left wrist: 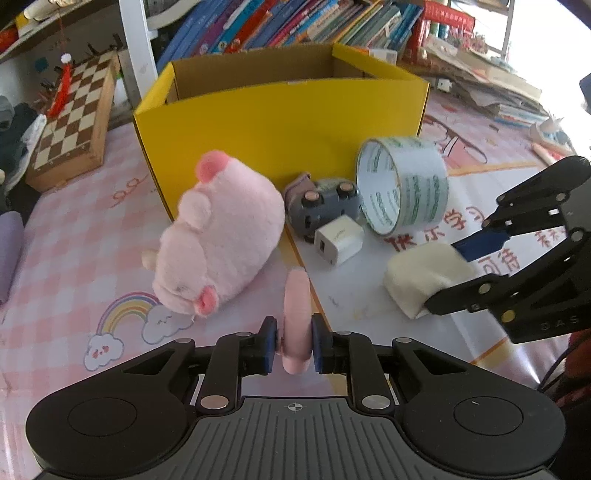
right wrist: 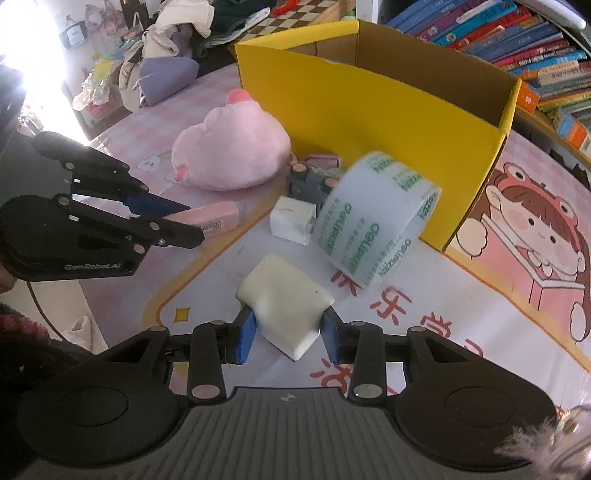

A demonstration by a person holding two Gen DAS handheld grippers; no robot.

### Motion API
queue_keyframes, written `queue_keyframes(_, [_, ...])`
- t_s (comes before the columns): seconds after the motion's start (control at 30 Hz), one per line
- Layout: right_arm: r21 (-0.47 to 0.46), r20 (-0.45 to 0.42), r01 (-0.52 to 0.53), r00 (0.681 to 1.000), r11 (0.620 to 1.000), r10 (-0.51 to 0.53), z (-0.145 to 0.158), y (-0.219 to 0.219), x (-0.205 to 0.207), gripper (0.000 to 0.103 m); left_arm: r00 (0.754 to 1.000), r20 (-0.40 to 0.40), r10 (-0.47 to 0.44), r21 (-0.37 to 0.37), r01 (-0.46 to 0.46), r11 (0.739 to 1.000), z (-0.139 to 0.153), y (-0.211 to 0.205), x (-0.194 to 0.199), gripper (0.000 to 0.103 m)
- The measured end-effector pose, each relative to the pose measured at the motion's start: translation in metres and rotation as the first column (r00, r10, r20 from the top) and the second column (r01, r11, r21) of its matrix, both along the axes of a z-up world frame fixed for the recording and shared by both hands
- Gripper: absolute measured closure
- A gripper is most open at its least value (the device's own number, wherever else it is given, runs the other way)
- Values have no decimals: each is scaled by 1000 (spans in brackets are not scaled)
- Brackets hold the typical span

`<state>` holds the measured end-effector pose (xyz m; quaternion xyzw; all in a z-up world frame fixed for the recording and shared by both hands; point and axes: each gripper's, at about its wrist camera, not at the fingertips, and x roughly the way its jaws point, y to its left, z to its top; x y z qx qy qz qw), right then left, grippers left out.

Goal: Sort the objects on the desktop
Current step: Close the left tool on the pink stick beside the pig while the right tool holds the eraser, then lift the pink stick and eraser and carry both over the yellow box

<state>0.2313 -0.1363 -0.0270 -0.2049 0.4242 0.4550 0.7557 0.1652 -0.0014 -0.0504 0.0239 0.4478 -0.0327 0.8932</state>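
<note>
My left hand-held gripper (left wrist: 294,345) clamps the pink stick (left wrist: 296,314), long axis pointing ahead toward the box (left wrist: 280,122); right hand-held gripper (right wrist: 288,338) pinches the white block (right wrist: 284,302).

Daylight fills both views, bright and fairly even across the patterned table cover (left wrist: 92,229). In the right wrist view a blown-out white glare burns through the far left corner, washing out detail there – the left wrist view has a milder overexposed patch at the far right edge. Shadows are soft and short, pooling just beside the yellow box (left wrist: 280,129) and under the pink plush (left wrist: 221,236). The fisheye bends straight lines hard near the borders, and the corners fall to black. The tape roll (right wrist: 373,218) looks smeared in the right wrist view – the book spines (left wrist: 295,22) far behind stay soft
</note>
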Motion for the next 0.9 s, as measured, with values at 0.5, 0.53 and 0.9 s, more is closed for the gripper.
queue_keyframes(0.5, [96,24,47,998,994,-49,43,-6,0,69,985,170,0,-29,5,1000,55,7,-14,85])
queue_keyframes(0.53, [103,29,44,998,994,-47,47,-6,0,69,984,179,-1,-32,7,999,59,7,-14,85])
queue_keyframes(0.9, [168,112,31,992,985,-50,88,-9,14,69,955,295,-16,-42,30,999,95,5,-8,85])
